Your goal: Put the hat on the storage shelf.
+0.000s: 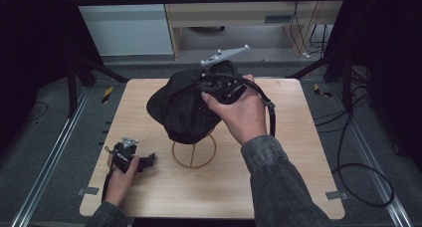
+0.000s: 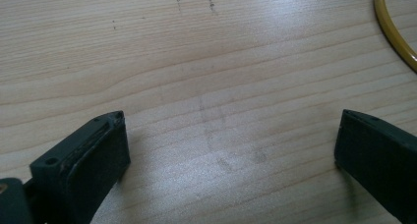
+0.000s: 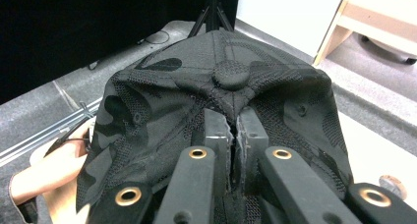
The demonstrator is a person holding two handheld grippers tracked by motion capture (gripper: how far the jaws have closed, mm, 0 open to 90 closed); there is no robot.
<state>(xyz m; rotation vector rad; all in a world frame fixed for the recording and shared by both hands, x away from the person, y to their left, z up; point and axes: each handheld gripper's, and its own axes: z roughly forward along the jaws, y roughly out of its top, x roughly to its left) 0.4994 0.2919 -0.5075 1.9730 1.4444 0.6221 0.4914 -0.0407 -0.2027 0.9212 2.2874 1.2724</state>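
- The right hand reaches forward over the table, its right gripper pinching the crown fabric of the black cap, which hangs above the gold wire stand.
- The right gripper view shows the cap's top button just beyond the jaws.
- The left gripper rests low, jaws wide over bare table; the stand's ring lies ahead to one side.

My table has a pale wood top with rounded corners, its grain lit in a soft sheen. It stands on a grey carpet. Metal rails run along the floor past its left and right edges. Black drapes close in both sides, dark tripod legs before them. Beyond the far edge I see a white panel and a light wood cabinet. Black cables coil on the floor at right. Yellow-black tape marks the floor near both far corners.
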